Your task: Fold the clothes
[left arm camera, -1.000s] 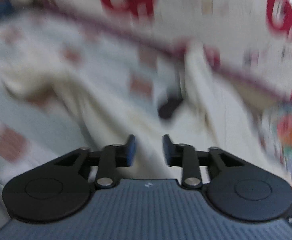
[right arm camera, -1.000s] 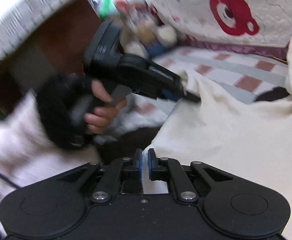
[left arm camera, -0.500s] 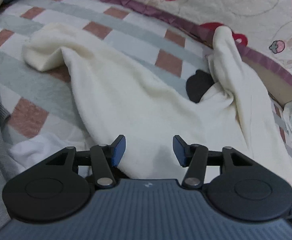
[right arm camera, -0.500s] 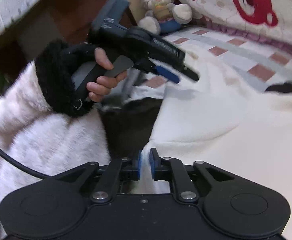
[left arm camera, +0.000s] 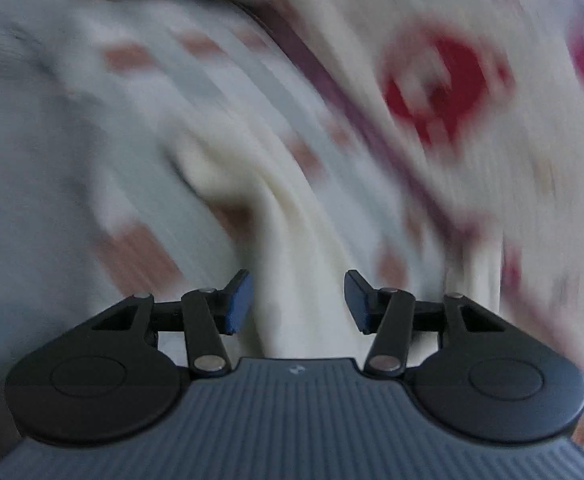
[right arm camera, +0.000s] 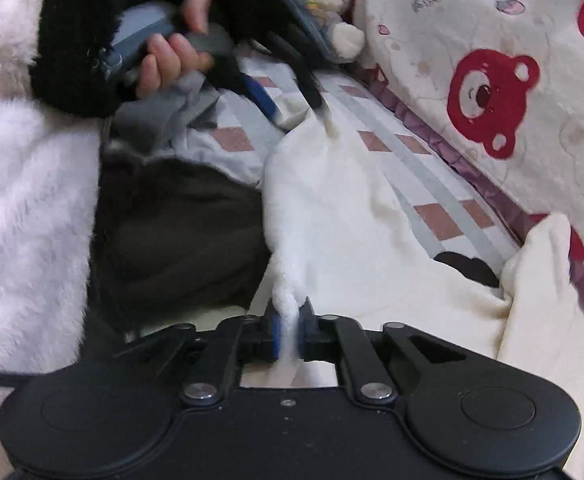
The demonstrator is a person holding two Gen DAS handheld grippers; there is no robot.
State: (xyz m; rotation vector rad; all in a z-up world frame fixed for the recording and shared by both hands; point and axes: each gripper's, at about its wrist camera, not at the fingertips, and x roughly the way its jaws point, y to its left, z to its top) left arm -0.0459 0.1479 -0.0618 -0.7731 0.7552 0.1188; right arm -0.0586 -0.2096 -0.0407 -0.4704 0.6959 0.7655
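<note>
Now right gripper (right arm camera: 288, 330) pinches cream garment (right arm camera: 331, 208).

Left wrist view: heavy motion blur is smearing the whole background; the red print (left arm camera: 435, 92) and the checked bedsheet (left arm camera: 140, 236) are streaking diagonally, with no edge resolving. Only the left hand-held gripper (left arm camera: 297, 300) is staying sharp. Overexposed white glare is burning out the top right corner.

Right wrist view: mostly sharp, evenly and softly lit, with daylight-like brightness and weak shadows. The person's hand (right arm camera: 172, 56) and the device it is gripping are blurring at upper left. The cream garment (right arm camera: 331, 200) is reading near-white, slightly blown out. Fisheye distortion is bending both frames at the edges.
</note>
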